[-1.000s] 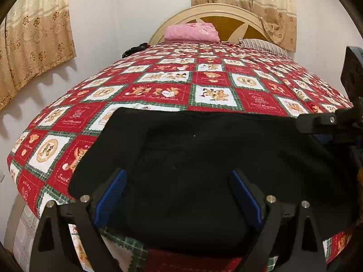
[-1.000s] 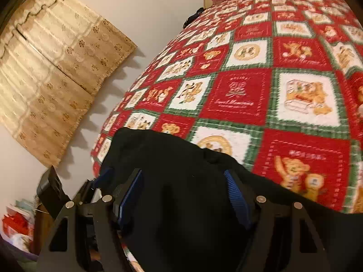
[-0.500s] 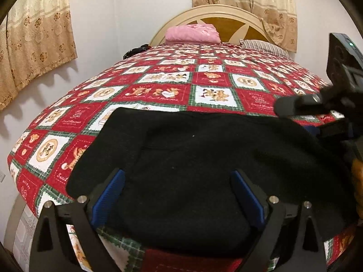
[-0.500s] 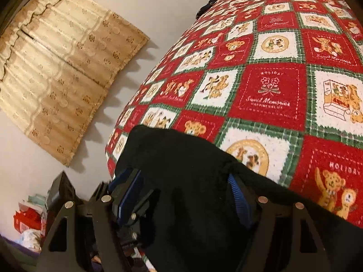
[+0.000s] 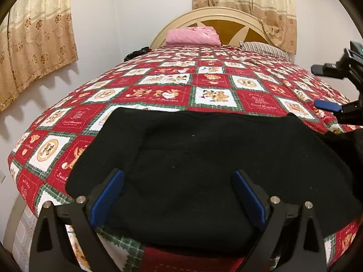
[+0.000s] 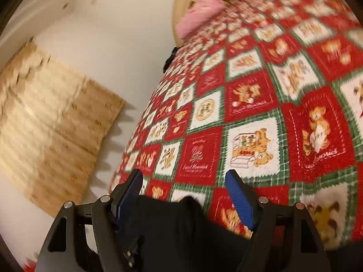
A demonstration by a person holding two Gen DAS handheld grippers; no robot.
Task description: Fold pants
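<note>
A: Pants [image 5: 204,170] lie flat on bed [image 5: 158,95], near edge. Surroundings?
B: Pink pillow [image 5: 192,36] by headboard [image 5: 226,20], curtains [image 5: 38,36] beside. Left tongs [image 5: 178,195] spread above cloth; right tongs [image 6: 183,199] spread, gripping nothing.

Before me, a bed carries a quilted bedspread [image 5: 213,83] of red and white squares edged in green plaid, each printed with bears or lettering. At its far end I see a folded pink blanket [image 5: 192,35] resting against a cream arched headboard [image 5: 226,15] with brown panels; a striped pillow [image 5: 263,47] lies to the right. Beige patterned curtains [image 5: 34,38] hang on white walls [image 5: 127,18], left and behind.
</note>
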